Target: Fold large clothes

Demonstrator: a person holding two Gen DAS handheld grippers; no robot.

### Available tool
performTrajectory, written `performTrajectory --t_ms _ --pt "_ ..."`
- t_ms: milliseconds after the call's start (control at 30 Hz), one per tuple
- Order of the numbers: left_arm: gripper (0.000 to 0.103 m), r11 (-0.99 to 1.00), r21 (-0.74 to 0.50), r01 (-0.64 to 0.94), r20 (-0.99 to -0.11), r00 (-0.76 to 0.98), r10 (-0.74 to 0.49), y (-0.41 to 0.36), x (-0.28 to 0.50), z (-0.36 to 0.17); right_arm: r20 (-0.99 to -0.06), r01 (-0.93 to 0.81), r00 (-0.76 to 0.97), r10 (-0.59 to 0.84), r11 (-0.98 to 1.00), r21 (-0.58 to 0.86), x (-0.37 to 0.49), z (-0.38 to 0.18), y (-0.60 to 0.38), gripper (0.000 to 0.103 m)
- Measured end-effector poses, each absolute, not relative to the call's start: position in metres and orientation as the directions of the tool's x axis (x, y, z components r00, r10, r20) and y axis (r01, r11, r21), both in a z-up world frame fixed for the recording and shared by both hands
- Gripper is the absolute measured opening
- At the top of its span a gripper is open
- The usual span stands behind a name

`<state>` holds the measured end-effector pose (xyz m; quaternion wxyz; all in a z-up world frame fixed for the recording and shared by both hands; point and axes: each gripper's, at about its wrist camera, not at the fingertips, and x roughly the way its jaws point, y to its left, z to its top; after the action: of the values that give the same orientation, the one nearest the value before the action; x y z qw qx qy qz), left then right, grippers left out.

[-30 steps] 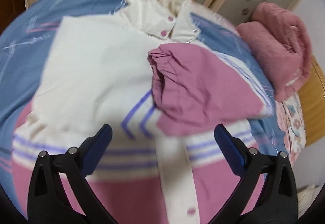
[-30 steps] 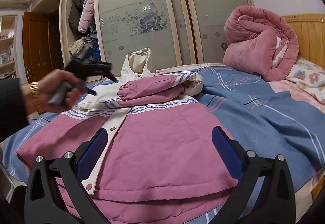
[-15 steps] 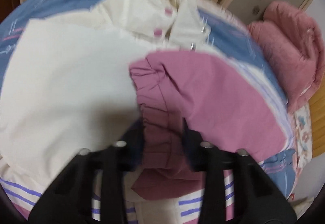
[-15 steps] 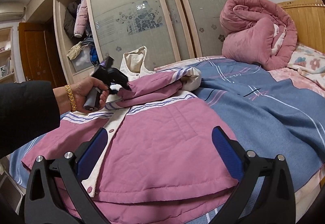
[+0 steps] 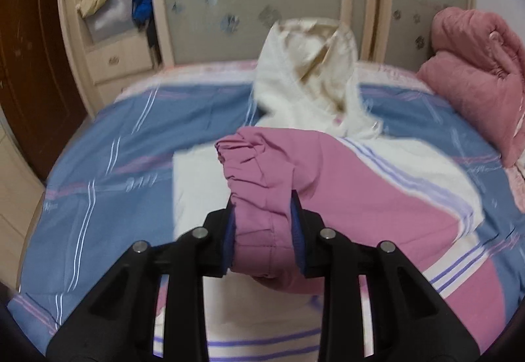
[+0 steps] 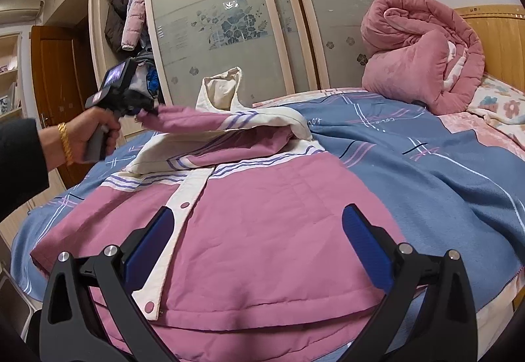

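The padded pink-and-cream jacket (image 6: pixel 256 224) lies spread front-up across the bed (image 6: pixel 410 171), hood (image 5: pixel 308 79) toward the wardrobe. The left tool (image 5: pixel 262 230) has its pads clamped on the gathered cuff (image 5: pixel 262 224) of one pink sleeve (image 6: pixel 210 119), jaws easing slightly apart yet pressing the fabric, and the sleeve hangs stretched above the jacket's body. The right tool (image 6: pixel 259 250) hovers wide open over the hem, holding nothing. This looks soft, bulky and light, quilted, so it should drape and spring back rather than crease. The elastic cuff is a sensible grip: thick and bunched. For the body folds, hem corners and shoulder seams look like the best holds.
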<state>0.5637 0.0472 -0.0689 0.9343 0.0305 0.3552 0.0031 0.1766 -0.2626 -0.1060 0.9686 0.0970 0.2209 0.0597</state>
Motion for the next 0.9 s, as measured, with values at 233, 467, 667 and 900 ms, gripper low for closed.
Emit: performTrajectory --t_ms 233,467,667,900 --pt "0.101 0.991 0.106 -0.080 -0.768 0.626 0.132 0.081 0.557 -0.135 -0.415 -0.084 0.898 0.148 0.982 0.168 0.175 -0.104 -0.251 0.102" --pt "0.101 0.995 0.031 -0.098 -0.569 0.816 0.098 0.088 0.433 -0.085 -0.395 -0.084 0.910 0.128 0.988 0.126 0.165 -0.098 -0.247 0.102" --pt "0.101 0.995 0.092 -0.037 -0.324 0.944 0.065 0.060 0.245 -0.074 -0.359 -0.080 0.927 0.109 0.992 0.093 0.151 -0.093 -0.251 0.102" --pt "0.101 0.985 0.123 -0.123 -0.231 0.962 0.149 0.046 0.148 -0.112 -0.347 -0.074 0.932 0.106 0.992 0.104 0.147 -0.091 -0.259 0.102"
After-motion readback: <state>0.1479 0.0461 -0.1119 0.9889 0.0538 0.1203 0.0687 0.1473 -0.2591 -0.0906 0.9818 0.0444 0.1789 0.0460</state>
